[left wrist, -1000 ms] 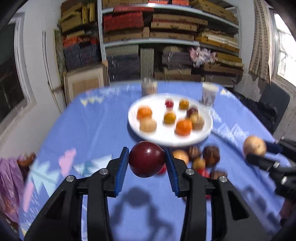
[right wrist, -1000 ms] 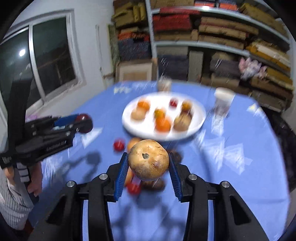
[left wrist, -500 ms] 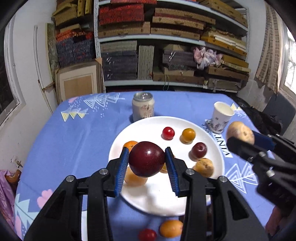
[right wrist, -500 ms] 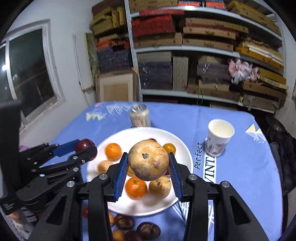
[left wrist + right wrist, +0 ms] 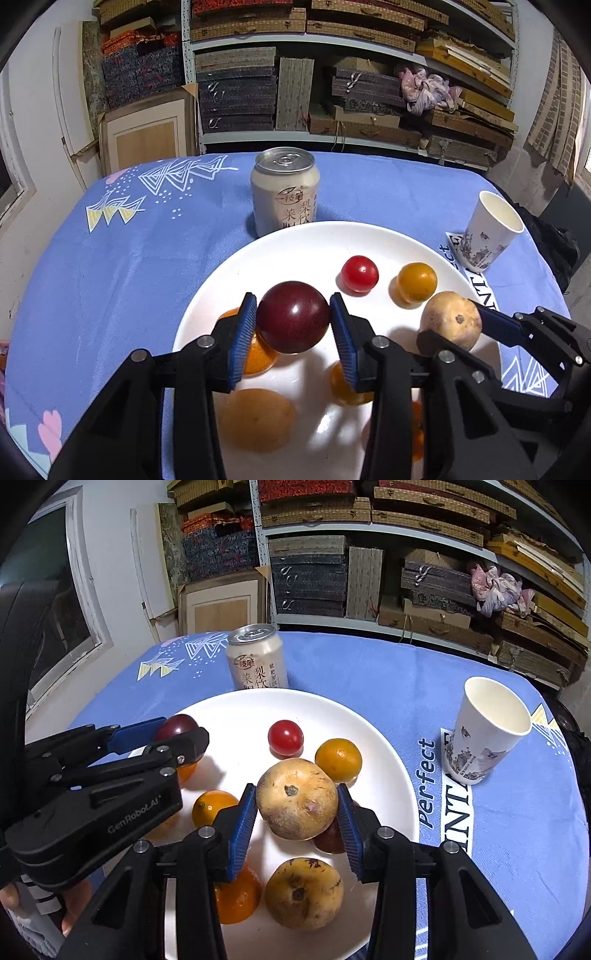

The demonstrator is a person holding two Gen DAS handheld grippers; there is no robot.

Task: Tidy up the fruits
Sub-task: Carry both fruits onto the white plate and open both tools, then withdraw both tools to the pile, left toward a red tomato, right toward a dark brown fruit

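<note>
My left gripper (image 5: 293, 317) is shut on a dark red plum (image 5: 293, 316) and holds it over the left part of a white plate (image 5: 295, 240). My right gripper (image 5: 296, 800) is shut on a brown spotted round fruit (image 5: 296, 798) over the plate's (image 5: 240, 705) middle; the fruit also shows in the left wrist view (image 5: 450, 319). On the plate lie a red cherry tomato (image 5: 285, 737), several orange fruits (image 5: 338, 759) and another brown fruit (image 5: 303, 892). The left gripper with the plum (image 5: 175, 726) shows at left in the right wrist view.
A drink can (image 5: 284, 190) stands just behind the plate. A paper cup (image 5: 485, 729) stands on a printed coaster at the right. The table has a blue patterned cloth (image 5: 129, 258). Shelves of stacked boxes fill the back wall.
Both grippers have moved forward from near the table's front to over the plate, each still holding its fruit. The loose fruits on the cloth have dropped out of view.
</note>
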